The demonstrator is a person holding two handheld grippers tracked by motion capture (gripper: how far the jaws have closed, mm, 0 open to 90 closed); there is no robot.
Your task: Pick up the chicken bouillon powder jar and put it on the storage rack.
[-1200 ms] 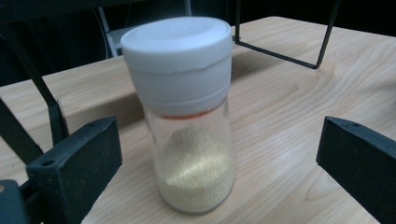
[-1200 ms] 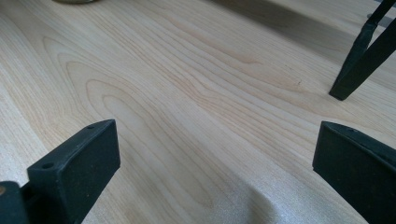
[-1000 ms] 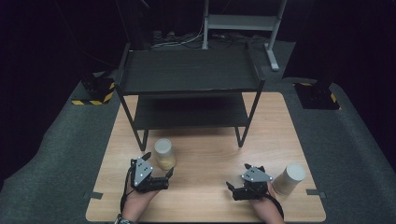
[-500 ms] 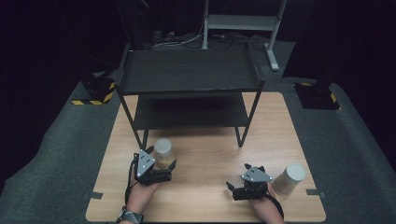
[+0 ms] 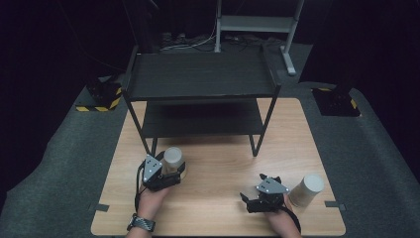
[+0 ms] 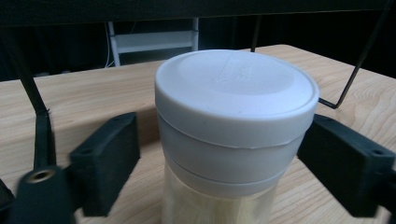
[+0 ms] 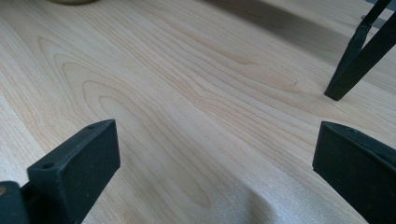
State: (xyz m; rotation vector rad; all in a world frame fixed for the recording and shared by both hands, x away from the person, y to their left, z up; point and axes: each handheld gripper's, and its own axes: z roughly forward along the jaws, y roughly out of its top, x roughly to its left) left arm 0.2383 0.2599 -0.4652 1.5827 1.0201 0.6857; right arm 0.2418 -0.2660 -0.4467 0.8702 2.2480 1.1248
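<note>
- The jar, white-lidded and upright, stands at the lower left of the high view, on the table just before the black shelf rack.
- Our left gripper has just been closing around it; a gap remains on the left, and on the right we cannot tell whether the pad touches.
- We should clamp below the lid, squarely.
- Our right gripper rests spread apart, near a second jar at the lower right.
</note>
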